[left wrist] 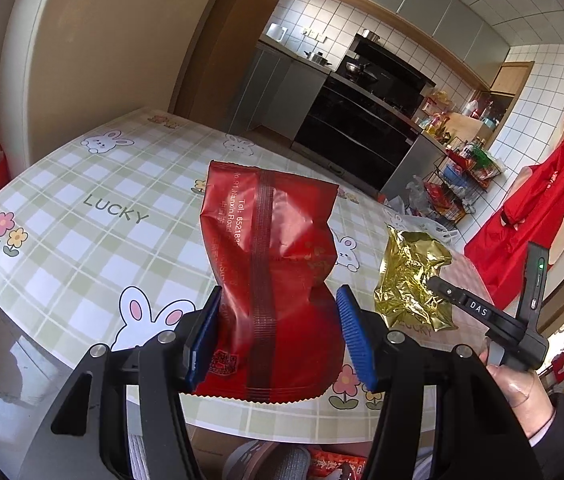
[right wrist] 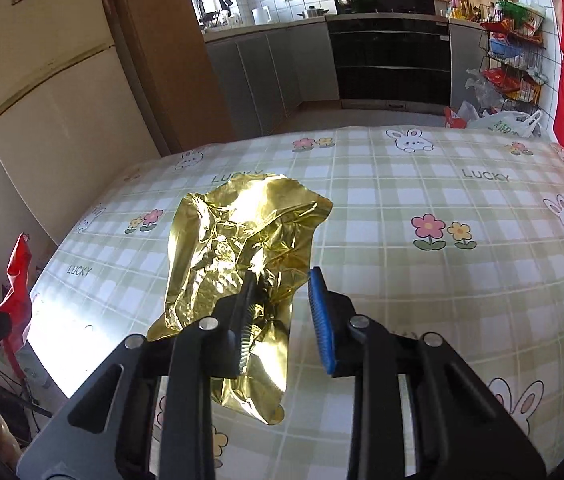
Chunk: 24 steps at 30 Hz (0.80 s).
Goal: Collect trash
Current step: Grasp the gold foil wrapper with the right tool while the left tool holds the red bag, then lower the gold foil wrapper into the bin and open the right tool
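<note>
A red snack wrapper [left wrist: 270, 272] stands up between the blue pads of my left gripper [left wrist: 278, 320], which is shut on its lower part and holds it above the checked tablecloth [left wrist: 82, 208]. A crumpled gold foil wrapper [right wrist: 238, 256] is held by my right gripper [right wrist: 282, 304]; its dark left finger presses into the foil and the blue right pad [right wrist: 321, 320] stands a little apart from it. The gold wrapper [left wrist: 409, 280] and the right gripper's body [left wrist: 481, 316] also show at the right of the left wrist view.
The table [right wrist: 441, 208] has a green check cloth with rabbits and flowers. A cream fridge [right wrist: 42, 92] stands at the left. Kitchen cabinets and a black oven [right wrist: 385, 60] are behind. A wire rack [right wrist: 513, 60] and plastic bags sit at the right. Red cloth [left wrist: 541, 208] hangs at the right.
</note>
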Tool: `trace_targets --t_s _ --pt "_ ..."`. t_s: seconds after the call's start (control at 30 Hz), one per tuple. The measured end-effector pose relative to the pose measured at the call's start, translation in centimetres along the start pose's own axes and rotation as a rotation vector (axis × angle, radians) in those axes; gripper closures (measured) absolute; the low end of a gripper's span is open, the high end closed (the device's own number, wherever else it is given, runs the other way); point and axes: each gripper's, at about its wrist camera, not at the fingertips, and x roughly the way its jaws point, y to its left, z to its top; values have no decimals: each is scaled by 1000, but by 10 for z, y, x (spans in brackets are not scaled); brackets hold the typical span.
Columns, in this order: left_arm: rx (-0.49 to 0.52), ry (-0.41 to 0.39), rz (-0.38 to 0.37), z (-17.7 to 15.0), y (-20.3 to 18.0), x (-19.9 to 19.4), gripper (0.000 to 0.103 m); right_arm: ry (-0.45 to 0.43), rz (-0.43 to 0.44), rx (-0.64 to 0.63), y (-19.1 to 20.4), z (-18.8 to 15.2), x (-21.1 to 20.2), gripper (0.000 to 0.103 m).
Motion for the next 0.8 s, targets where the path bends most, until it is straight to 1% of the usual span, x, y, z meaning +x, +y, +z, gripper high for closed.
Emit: trace_targets --t_s 0.17,0.27,0.43,0.6,0.67,0.8 --pt "21 -4 -22 -5 -13 -20 48 -62 16 21 -3 -12 -48 74" --pt "37 -5 -34 -7 -21 -32 48 -115 26 32 -4 -20 -83 74" --pt "42 -21 -58 -9 -30 -53 48 -174 33 48 -8 -26 -134 74" --pt "65 -42 -83 -13 -44 -76 48 -233 23 -3 -3 -37 -183 74" --pt "77 -51 -93 -15 -49 -86 48 -245 33 -2 -1 -46 -199 74" --pt "100 -69 -113 -18 -55 -103 48 -231 46 -1 1 -65 -222 74"
